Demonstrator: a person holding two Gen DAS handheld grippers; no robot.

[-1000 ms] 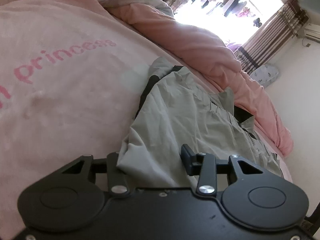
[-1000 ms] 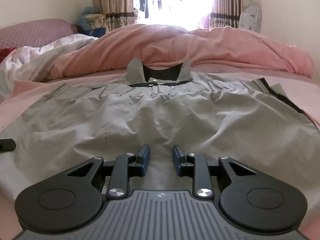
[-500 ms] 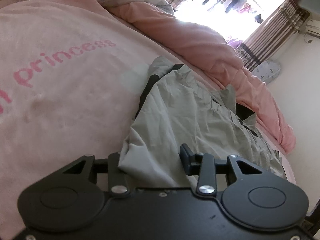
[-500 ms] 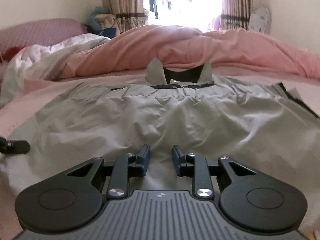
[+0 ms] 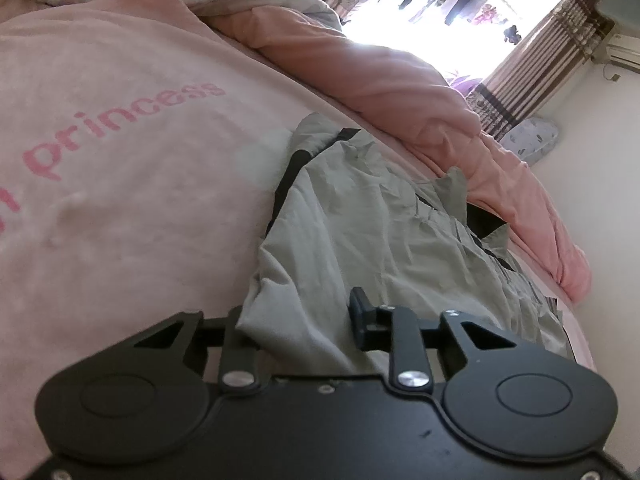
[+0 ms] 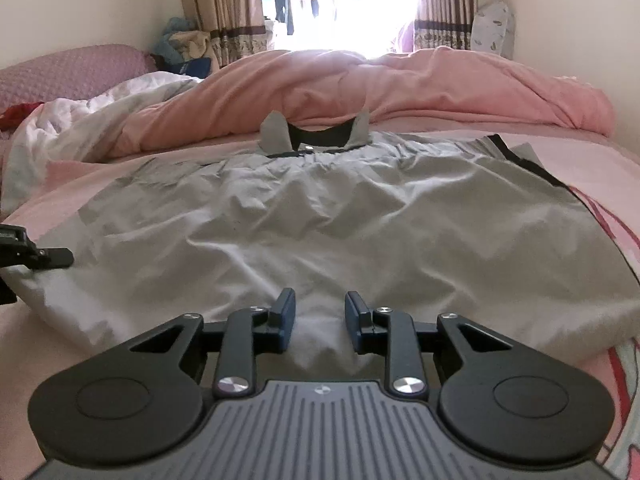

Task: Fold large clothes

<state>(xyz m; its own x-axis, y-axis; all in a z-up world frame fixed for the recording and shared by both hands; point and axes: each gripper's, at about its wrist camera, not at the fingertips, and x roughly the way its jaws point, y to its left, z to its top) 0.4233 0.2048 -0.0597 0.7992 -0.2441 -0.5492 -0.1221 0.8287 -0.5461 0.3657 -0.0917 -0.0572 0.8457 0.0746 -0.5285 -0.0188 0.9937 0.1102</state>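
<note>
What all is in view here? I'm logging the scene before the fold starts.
Grey garment: one, grey with black trim, spread flat on the bed, collar toward the window.
Pink sheet: one, pale pink with "princess" lettering, under the garment.
Pink duvet: one, bunched behind the collar.
White quilt: one, heaped far left.
Curtains: two, brown striped, flanking the window.
Left gripper: black, jaws apart, garment edge between them.
Right gripper: black, jaws apart over the hem.
</note>
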